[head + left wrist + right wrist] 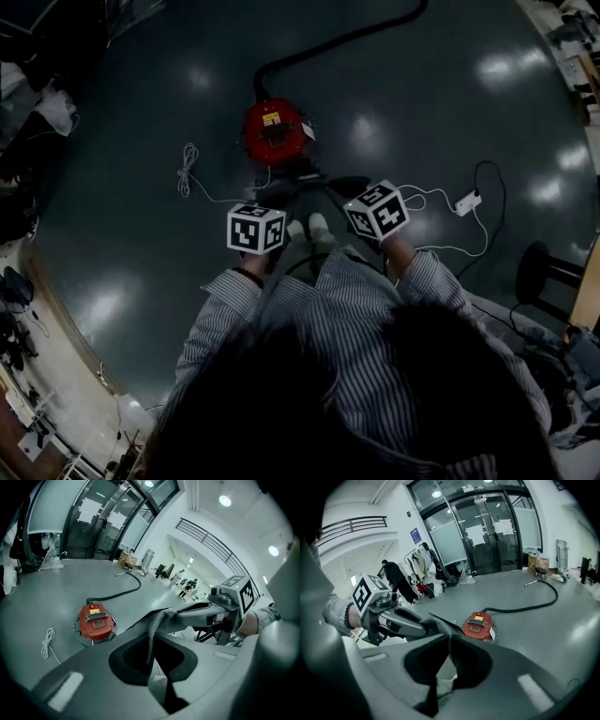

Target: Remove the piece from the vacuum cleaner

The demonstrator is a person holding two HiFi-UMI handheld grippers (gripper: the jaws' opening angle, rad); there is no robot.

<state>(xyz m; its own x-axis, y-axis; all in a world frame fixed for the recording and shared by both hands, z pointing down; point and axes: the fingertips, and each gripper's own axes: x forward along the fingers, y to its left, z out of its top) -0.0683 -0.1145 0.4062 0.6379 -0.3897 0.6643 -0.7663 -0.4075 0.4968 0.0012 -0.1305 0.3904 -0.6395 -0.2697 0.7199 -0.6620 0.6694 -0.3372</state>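
The red vacuum cleaner (274, 131) stands on the dark floor with its black hose (347, 39) running away from it. I hold a thin dark grey, cloth-like piece (307, 190) in the air in front of me, apart from the vacuum. My left gripper (284, 199) is shut on one edge of it and my right gripper (334, 192) on the other. In the left gripper view the piece (157, 623) hangs between the jaws, with the vacuum (96, 622) beyond. In the right gripper view the piece (442, 622) stretches to the left gripper (427, 628).
A coiled white cable (190, 169) lies left of the vacuum. A white adapter with leads (467, 202) lies to the right, and a dark stool (539, 272) stands further right. Clutter lines the floor's left edge. Glass doors and a clothes rack (417, 569) stand far off.
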